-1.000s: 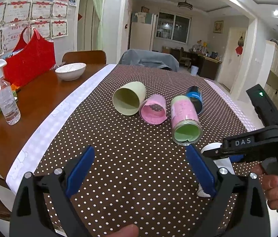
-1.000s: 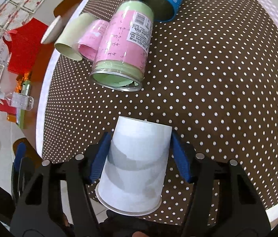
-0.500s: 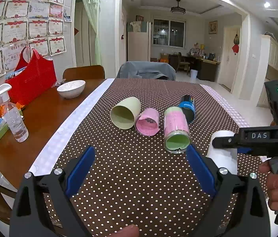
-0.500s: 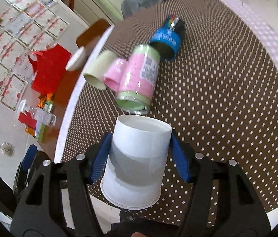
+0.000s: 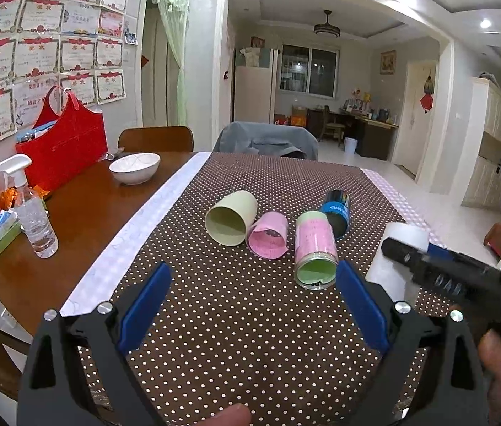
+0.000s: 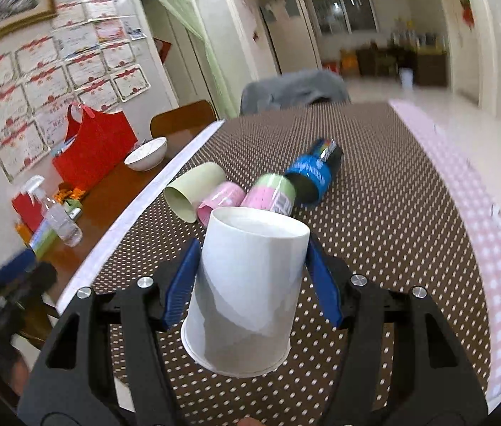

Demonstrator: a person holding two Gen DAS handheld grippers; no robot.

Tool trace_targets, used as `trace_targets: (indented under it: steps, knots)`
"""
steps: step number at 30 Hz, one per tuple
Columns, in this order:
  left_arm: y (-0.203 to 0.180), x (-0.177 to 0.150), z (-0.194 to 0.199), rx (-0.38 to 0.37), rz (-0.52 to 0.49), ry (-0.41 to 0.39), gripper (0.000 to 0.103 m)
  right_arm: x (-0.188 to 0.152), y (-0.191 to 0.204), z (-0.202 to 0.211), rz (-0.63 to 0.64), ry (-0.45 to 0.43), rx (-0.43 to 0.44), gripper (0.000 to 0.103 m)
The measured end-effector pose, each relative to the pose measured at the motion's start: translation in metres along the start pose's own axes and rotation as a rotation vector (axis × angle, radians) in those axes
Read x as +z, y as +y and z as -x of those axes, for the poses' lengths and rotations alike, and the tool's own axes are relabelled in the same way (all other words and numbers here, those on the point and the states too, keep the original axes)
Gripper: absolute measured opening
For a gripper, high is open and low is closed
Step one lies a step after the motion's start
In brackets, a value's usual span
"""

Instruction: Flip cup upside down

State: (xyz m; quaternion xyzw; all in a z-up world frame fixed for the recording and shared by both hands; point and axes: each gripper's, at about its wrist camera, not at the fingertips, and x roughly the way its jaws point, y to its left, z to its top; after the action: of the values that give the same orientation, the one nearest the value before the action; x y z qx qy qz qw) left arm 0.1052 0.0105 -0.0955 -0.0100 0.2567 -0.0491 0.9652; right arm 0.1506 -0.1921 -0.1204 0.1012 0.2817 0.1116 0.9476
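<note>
- The right gripper point(image 6: 250, 280) has its two blue pads pressed against opposite sides of a white paper cup point(image 6: 247, 291); the cup's closed base points away from the camera and its rolled rim faces the camera, tilted toward upside down.
- The cup is held above the near right part of a brown polka-dot tablecloth point(image 6: 385, 220); this view is blurred, so whether the rim touches the cloth cannot be told.
- The left gripper point(image 5: 250, 301) hovers over the near edge of the cloth with its blue pads spread wide apart and nothing between them; the white cup point(image 5: 398, 255) shows at its right, partly hidden by the right gripper's black body.
- Four containers lie on their sides in a row near the middle of the cloth; from left to right they are a pale green cup point(image 5: 231, 222), a pink cup point(image 5: 268, 236), a pink-and-green jar point(image 5: 314, 248) and a blue can point(image 5: 335, 209).
- On the bare wooden table point(image 5: 94, 206), toward its left edge, stand a white bowl point(image 5: 135, 167), a red bag point(image 5: 64, 149) and a clear spray bottle point(image 5: 32, 213).
</note>
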Motion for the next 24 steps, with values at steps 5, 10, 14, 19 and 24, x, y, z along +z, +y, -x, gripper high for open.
trace_targets:
  steps: [5,10,14,19,24]
  knots:
    - [0.000,0.001,0.003,0.000,0.000,-0.005,0.092,-0.011,0.007,-0.002,0.075,-0.058,-0.017,0.060]
    - [-0.001,0.002,0.005,-0.005,0.000,-0.009,0.092,-0.024,0.017,-0.009,0.169,-0.093,-0.040,0.060]
    - [0.001,0.003,0.007,-0.008,0.005,-0.011,0.092,-0.032,0.020,-0.020,0.191,-0.075,-0.058,0.060]
    - [0.002,0.004,0.009,-0.005,0.007,-0.018,0.092,-0.039,0.027,-0.032,0.227,-0.060,-0.075,0.060]
    - [0.003,0.005,0.011,-0.009,0.011,-0.023,0.092,-0.046,0.028,-0.043,0.244,-0.022,-0.074,0.060]
